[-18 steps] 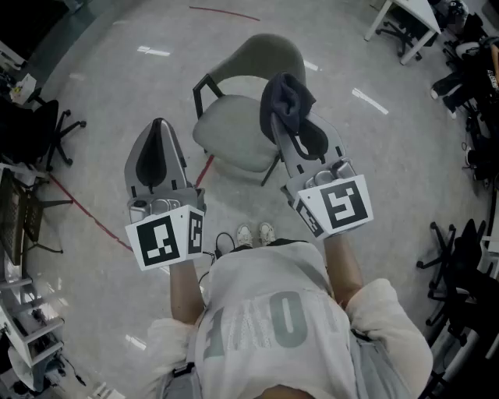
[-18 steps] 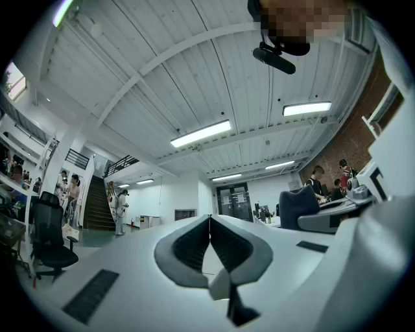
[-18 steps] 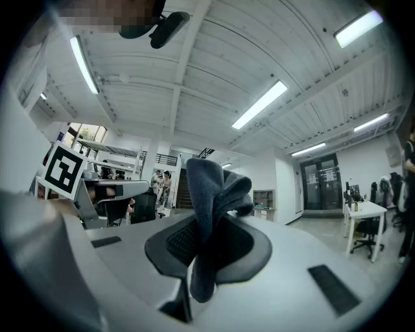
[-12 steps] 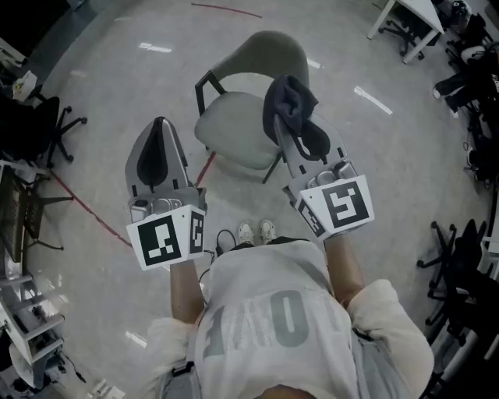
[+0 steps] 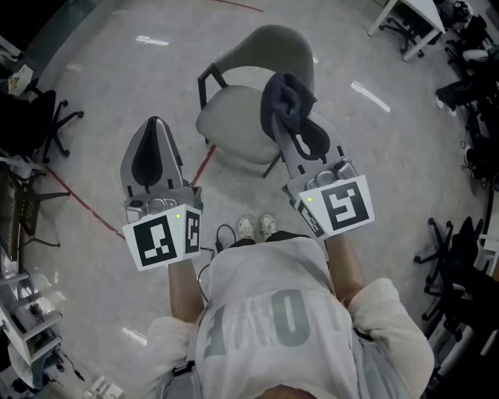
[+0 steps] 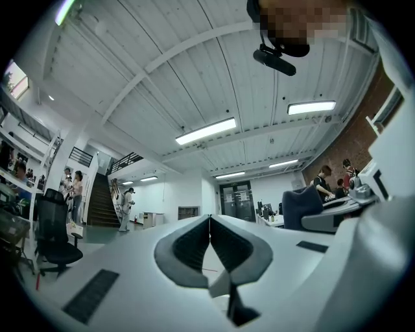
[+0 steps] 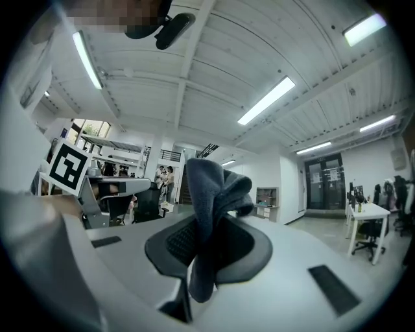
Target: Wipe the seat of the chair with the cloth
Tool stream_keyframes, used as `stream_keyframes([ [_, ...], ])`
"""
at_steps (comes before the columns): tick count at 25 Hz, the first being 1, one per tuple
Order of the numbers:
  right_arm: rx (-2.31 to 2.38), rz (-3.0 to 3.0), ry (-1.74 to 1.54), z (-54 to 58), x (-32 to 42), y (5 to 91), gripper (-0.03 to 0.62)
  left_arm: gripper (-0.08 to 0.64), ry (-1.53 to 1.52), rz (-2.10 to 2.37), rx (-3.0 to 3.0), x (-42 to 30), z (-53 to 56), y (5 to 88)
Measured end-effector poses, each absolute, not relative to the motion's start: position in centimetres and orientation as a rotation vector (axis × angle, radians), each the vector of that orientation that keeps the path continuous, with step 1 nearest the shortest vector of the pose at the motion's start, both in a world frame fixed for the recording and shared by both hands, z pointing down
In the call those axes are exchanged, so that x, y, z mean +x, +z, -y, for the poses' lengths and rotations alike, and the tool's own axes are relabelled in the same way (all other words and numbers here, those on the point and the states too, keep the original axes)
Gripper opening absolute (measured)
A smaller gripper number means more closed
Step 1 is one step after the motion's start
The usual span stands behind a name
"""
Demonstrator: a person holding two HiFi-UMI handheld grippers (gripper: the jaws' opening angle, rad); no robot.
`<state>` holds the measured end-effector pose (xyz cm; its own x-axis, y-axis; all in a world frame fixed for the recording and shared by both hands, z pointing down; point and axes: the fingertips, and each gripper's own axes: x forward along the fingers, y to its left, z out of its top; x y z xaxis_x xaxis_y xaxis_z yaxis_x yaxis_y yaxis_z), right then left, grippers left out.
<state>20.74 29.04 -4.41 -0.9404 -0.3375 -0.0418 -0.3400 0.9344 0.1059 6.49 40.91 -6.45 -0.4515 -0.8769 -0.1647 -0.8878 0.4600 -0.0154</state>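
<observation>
The person stands on the grey floor (image 5: 405, 156) facing a pale grey-green shell chair (image 5: 273, 54) on thin black legs, their shoes (image 5: 256, 229) just short of it. Both tongs are held up in front of the chest, well apart from each other.

The right gripper (image 5: 295, 134) is clamped on a dark blue-grey cloth (image 5: 287, 97). In its own view the cloth (image 7: 214, 194) is pinched between the two black pads, one bunched fold standing above the jaw tips and a tail hanging down below them. The cloth is up in the air. Seen from above, it overlaps the right edge of the chair's seat (image 5: 232, 125), whose padding lies bare.

The left gripper (image 5: 153, 125) has its jaws pressed together with nothing between them, the pads meeting in a thin line in its own view (image 6: 209, 219). It hangs to the left of the chair, over a red tape line (image 5: 78, 206) on the floor.

A black office chair (image 5: 47, 125) stands near the left edge of the floor, and a white desk (image 5: 413, 14) sits at the far right corner.
</observation>
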Motion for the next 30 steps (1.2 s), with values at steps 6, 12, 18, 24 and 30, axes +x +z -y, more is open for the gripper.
stream_keyframes([
  [6,-0.558,-3.074,0.081,-29.8,18.7,-3.6,0.049,0.017,0.164,-2.558,-1.555,3.2,-42.5,-5.6],
  [12,-0.646,-3.09,0.081,-28.1,18.1,-2.8,0.049,0.017,0.184,-2.589,-1.55,0.0,-42.5,-4.3],
  [18,-0.665,-3.074,0.102,-24.8,16.7,-2.2,0.049,0.017,0.191,-2.597,-1.537,-2.3,-39.5,-3.8],
  [24,-0.678,-3.052,0.01,-17.9,14.1,0.2,0.049,0.017,0.112,-2.562,-1.563,-3.9,-32.9,-2.7],
  [30,-0.652,-3.041,-0.028,-9.9,7.2,-0.5,0.049,0.017,0.083,-2.536,-1.568,-9.8,-25.2,-4.4],
])
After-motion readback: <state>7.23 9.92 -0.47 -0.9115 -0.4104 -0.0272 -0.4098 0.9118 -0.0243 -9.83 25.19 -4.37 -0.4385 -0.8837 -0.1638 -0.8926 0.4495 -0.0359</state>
